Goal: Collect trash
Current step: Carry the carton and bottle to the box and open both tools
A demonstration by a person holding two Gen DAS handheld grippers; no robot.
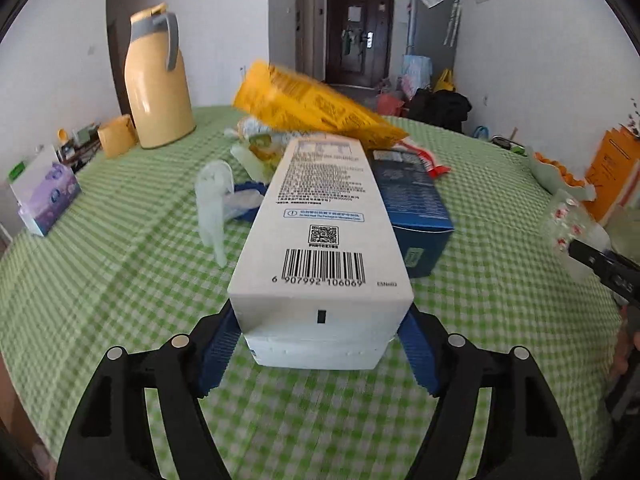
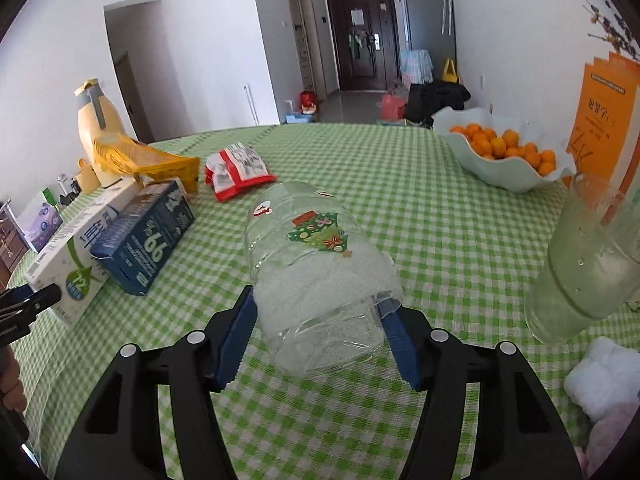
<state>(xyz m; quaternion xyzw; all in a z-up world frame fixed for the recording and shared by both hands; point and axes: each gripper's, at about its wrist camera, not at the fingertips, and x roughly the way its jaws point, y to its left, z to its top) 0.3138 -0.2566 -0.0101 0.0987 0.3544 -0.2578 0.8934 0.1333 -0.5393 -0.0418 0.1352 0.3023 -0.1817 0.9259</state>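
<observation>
**Left wrist view: both grippers at the grasp step, carton and bottle not yet lifted**

Left wrist view puts your left gripper [image 1: 322, 344] around the near end of the white carton [image 1: 320, 232], which lies lengthwise on the green checked tablecloth [image 1: 120, 264]. The blue pads [image 1: 218, 354] sit tight against both side faces of the carton, so you are pinching it, though the box looks to be resting on the cloth. The blue box [image 1: 416, 208] lies touching the carton's right side, and the yellow packet [image 1: 312, 108] lies beyond the carton's far end, so lift straight up to avoid dragging either one.

On the other side, your right gripper [image 2: 320, 332] straddles the clear plastic bottle [image 2: 316, 272], which lies on its side to the right of the blue box [image 2: 148, 240] and the white carton [image 2: 76, 256]. The right pad [image 2: 394, 324] meets the bottle wall; the left one seems to touch too, so I judge it clamped on the bottle. The wall is thin and may buckle, so squeeze gently.

Both tools tilt down toward the table, fingers pointing away from you. Next move, as I read it: raise both items clear and carry them to a bin, which neither view shows. Keep the bottle away from the glass tumbler [image 2: 588, 268] further to its right, away from the carton.
</observation>
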